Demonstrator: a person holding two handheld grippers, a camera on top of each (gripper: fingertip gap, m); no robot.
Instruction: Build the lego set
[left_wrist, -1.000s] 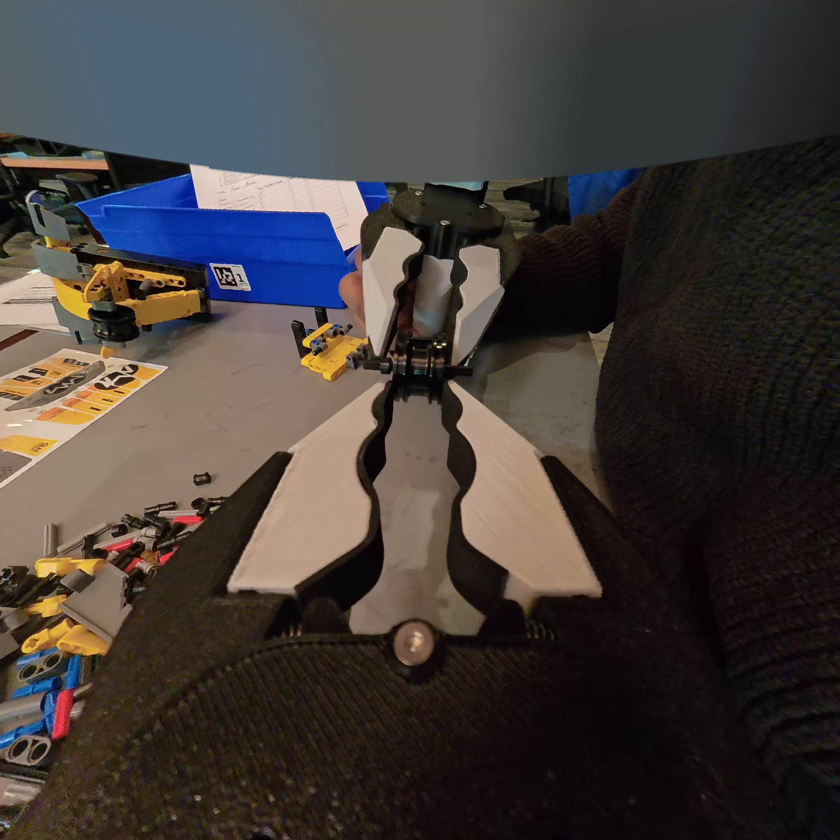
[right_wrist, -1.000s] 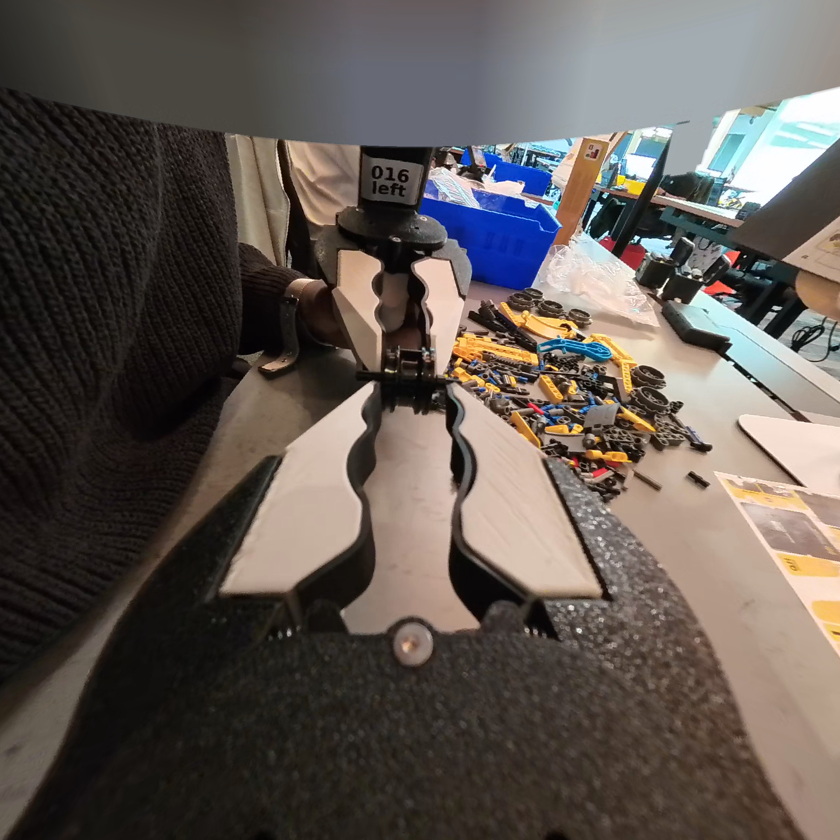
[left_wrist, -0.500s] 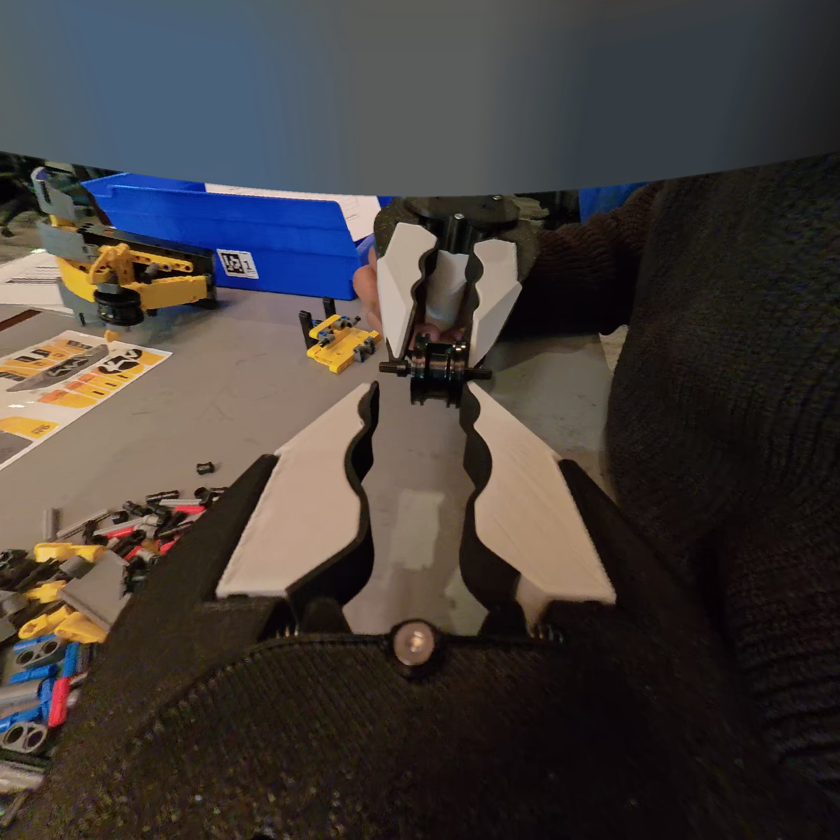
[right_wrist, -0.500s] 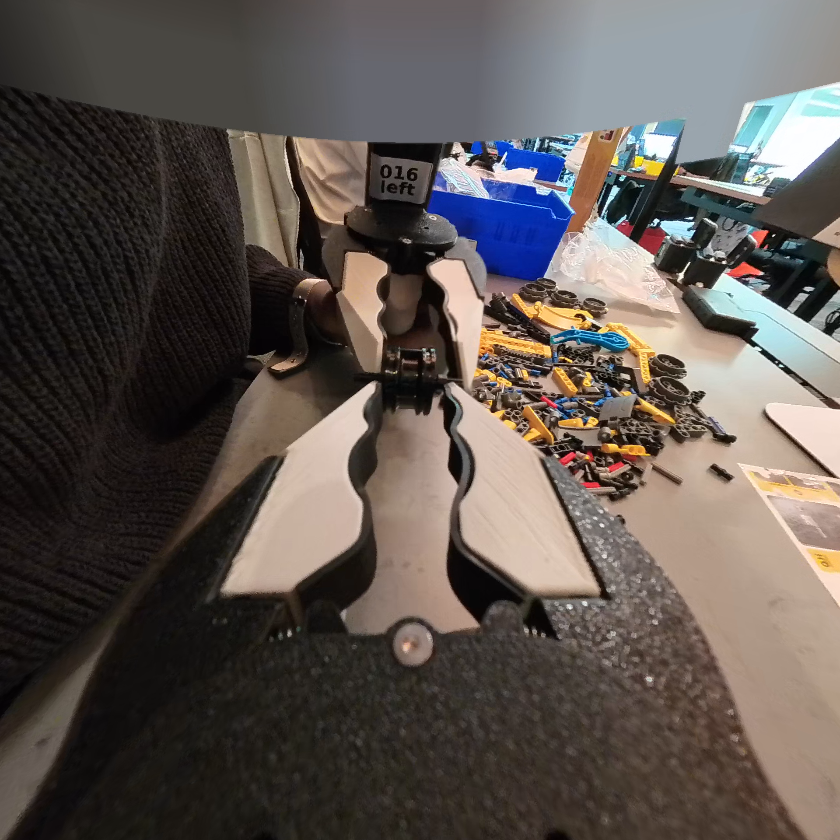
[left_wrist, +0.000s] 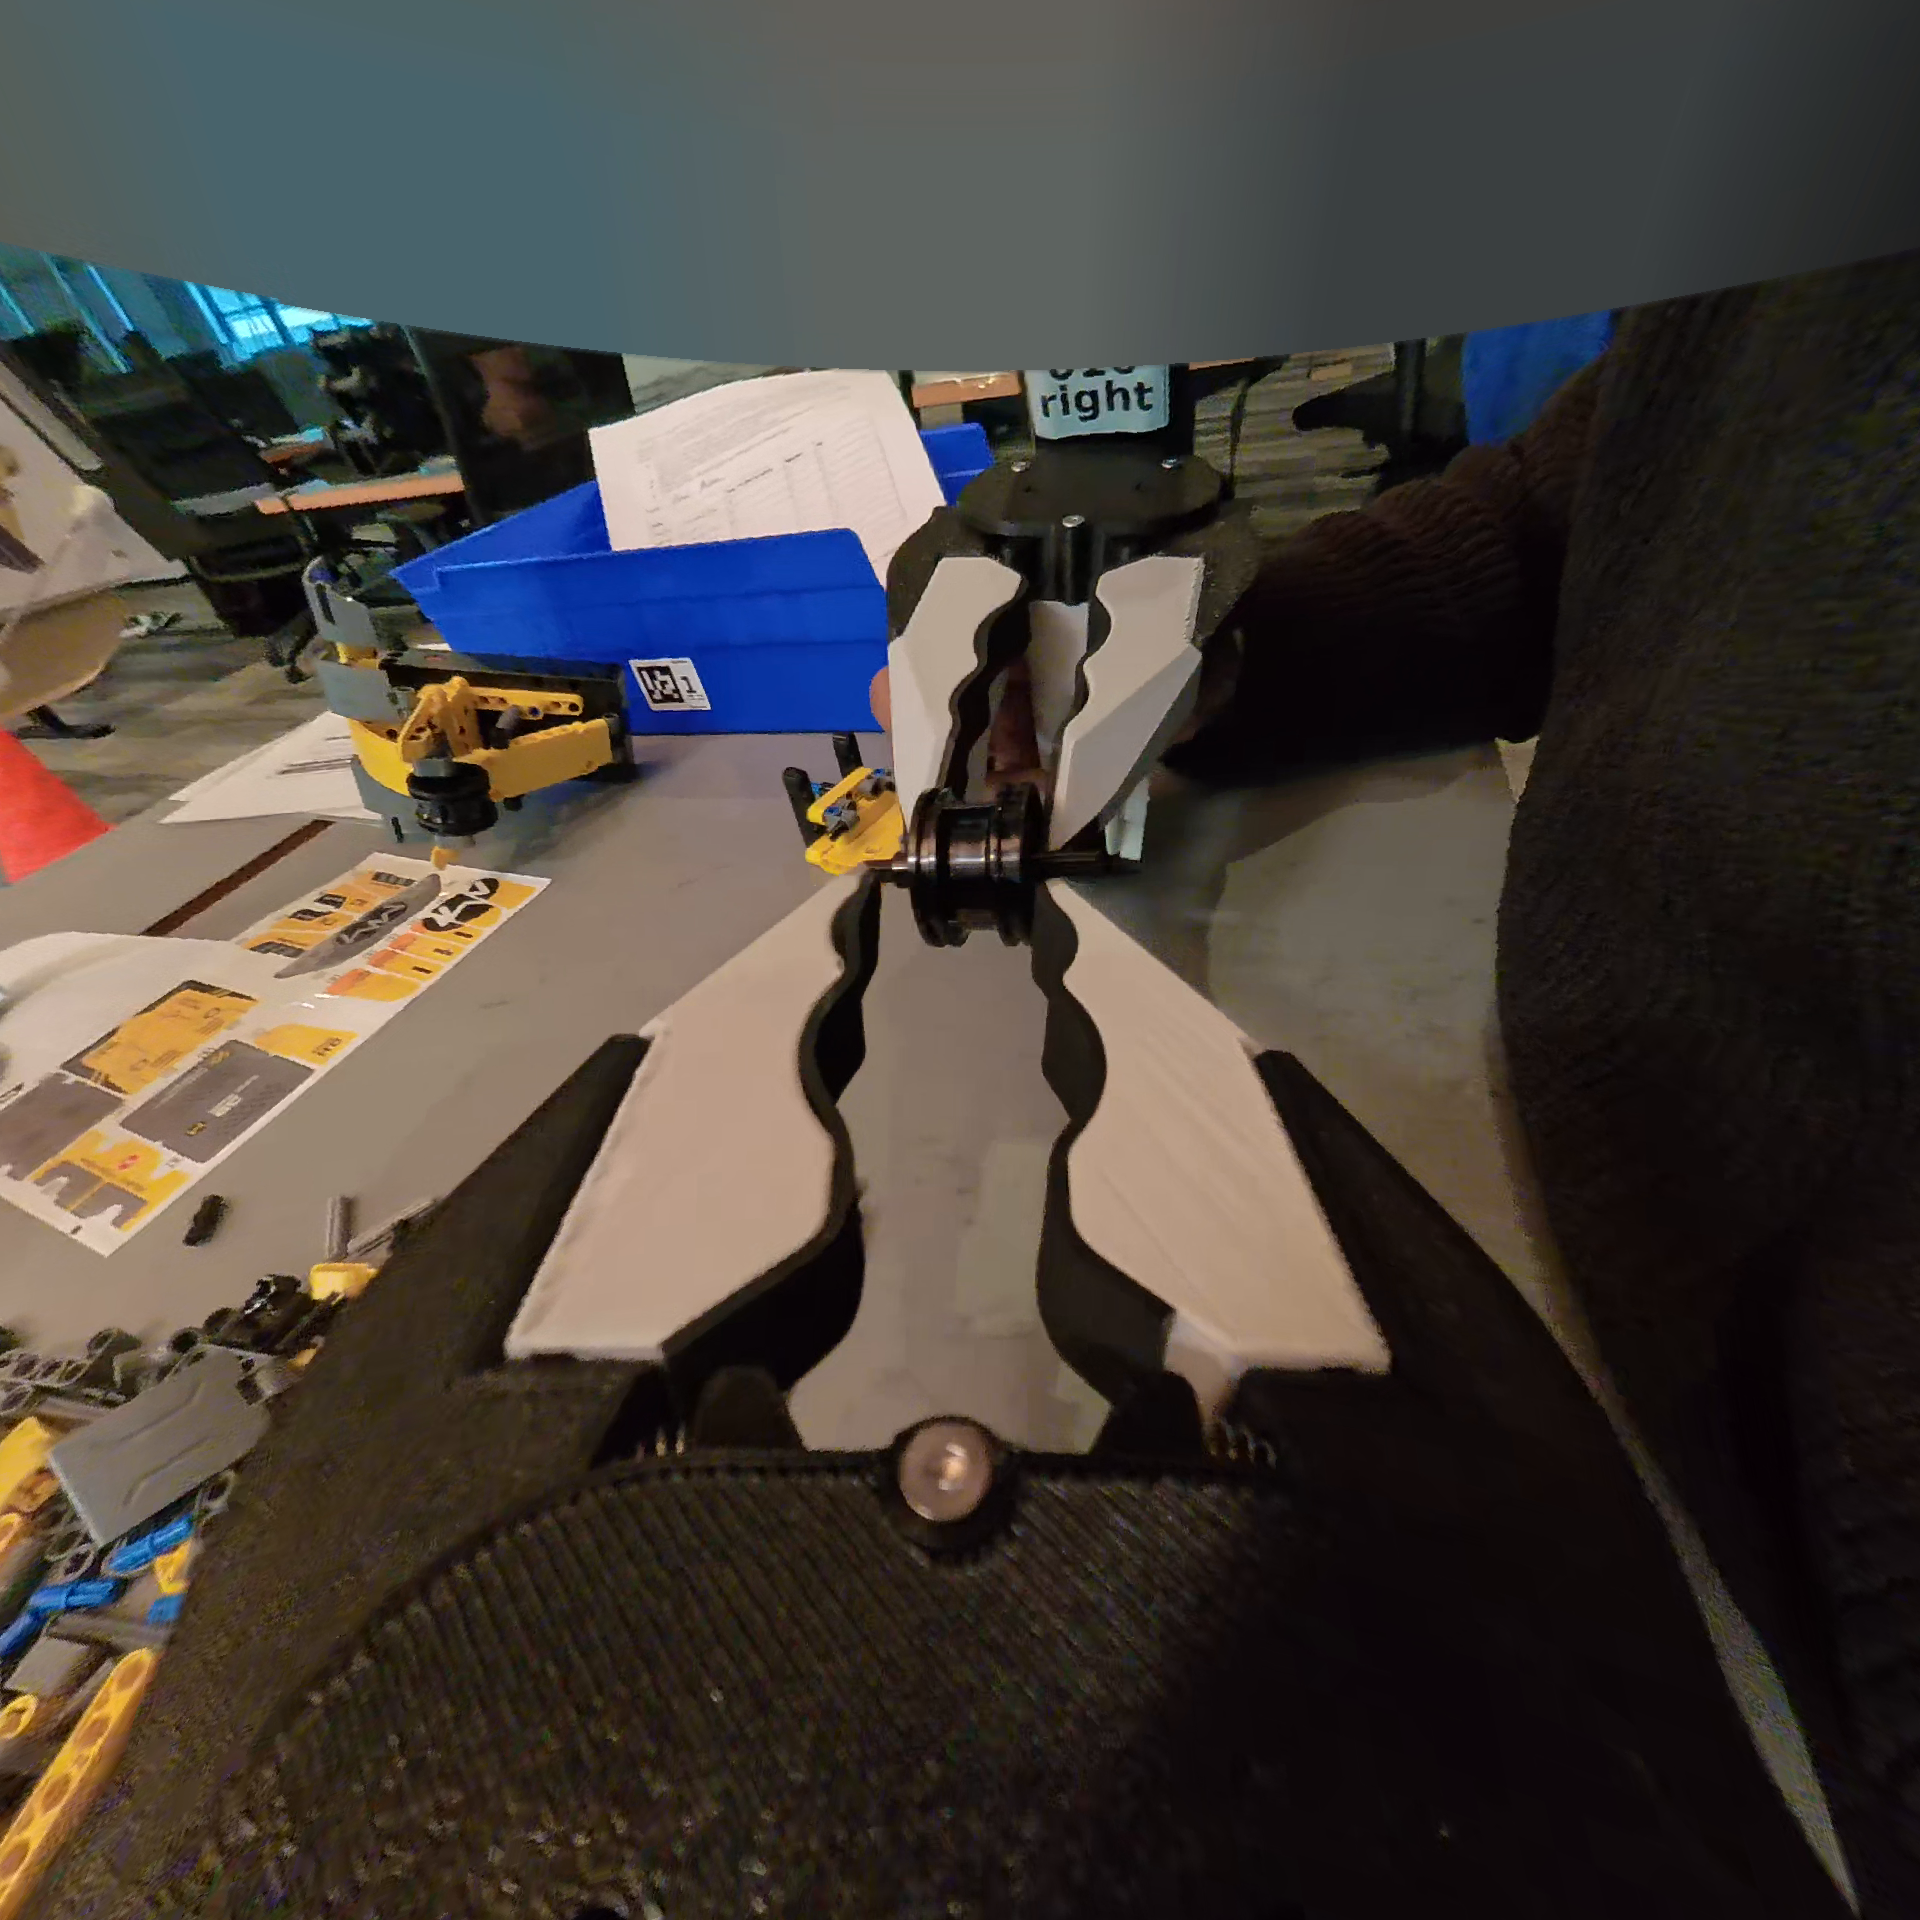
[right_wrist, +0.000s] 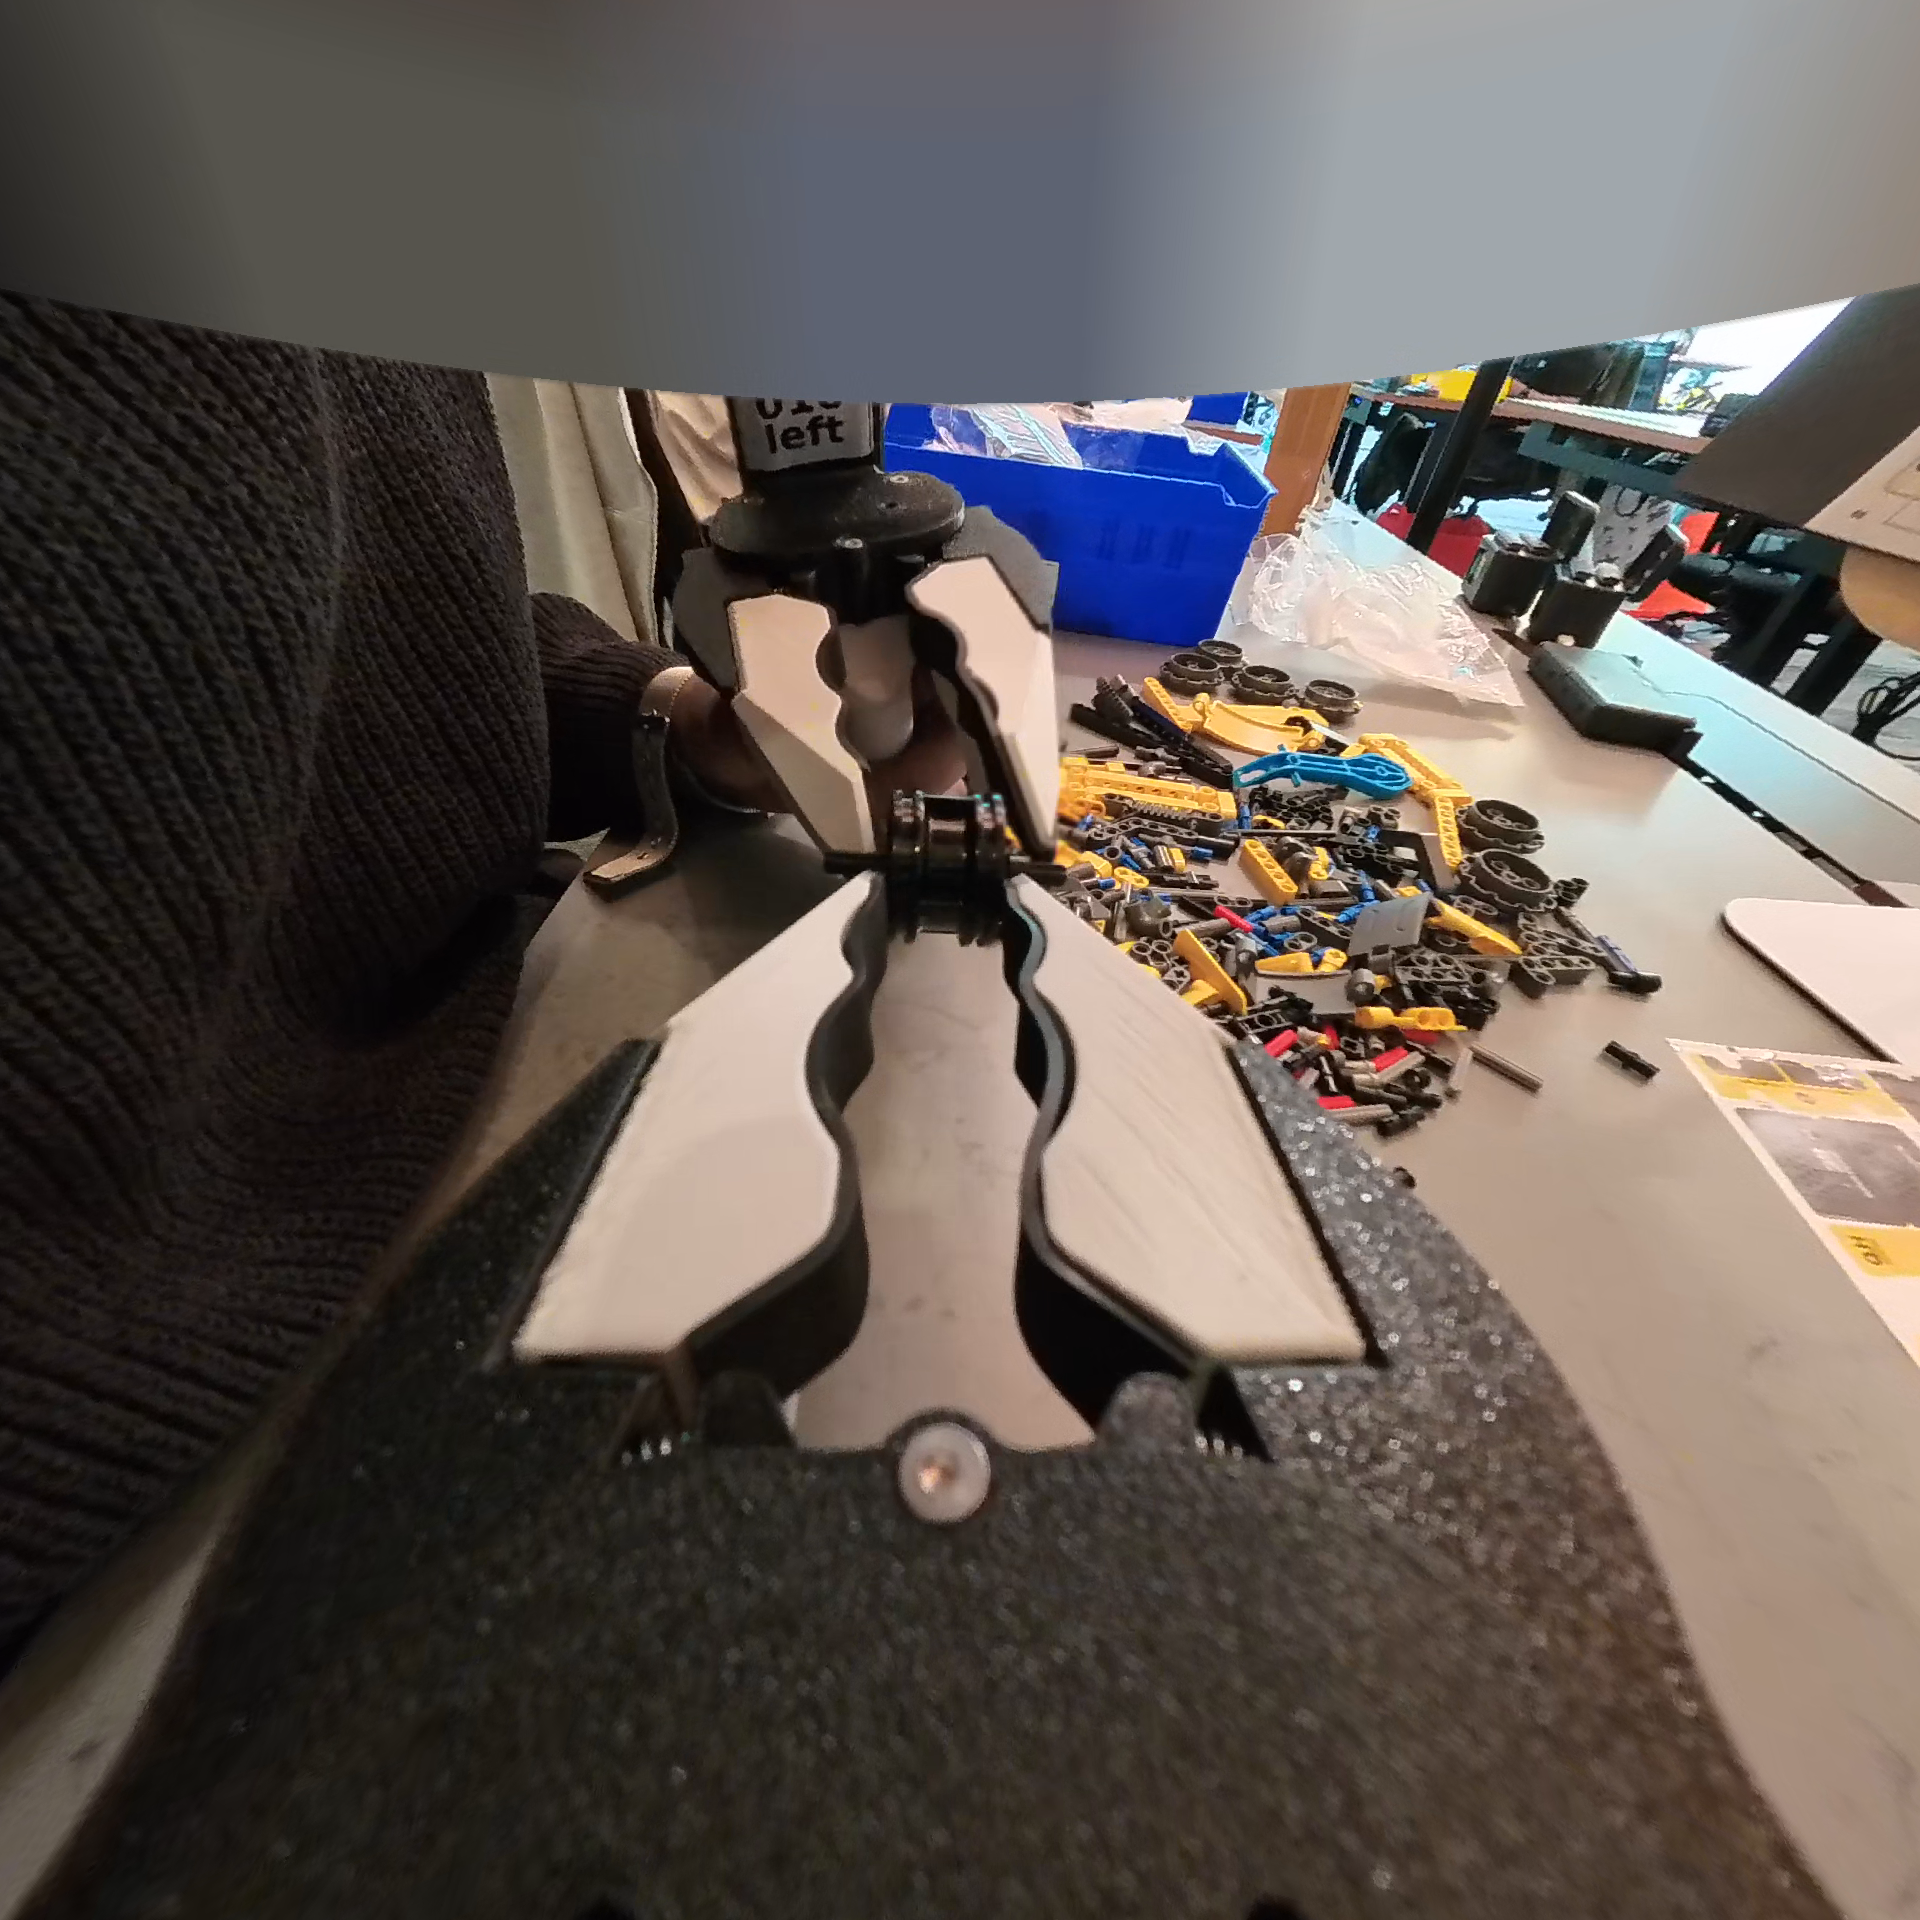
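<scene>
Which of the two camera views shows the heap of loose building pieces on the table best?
The right wrist view shows the heap of loose building pieces best: it lies spread on the grey table, nearly whole. The left wrist view shows only its edge, cut off at the lower left corner.

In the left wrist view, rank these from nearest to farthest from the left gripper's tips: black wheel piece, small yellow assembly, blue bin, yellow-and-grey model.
From the left gripper:
1. Black wheel piece, between its tips.
2. Small yellow assembly, just behind, to the left.
3. Blue bin, farther back left.
4. Yellow-and-grey model, far left beside the bin.
</scene>
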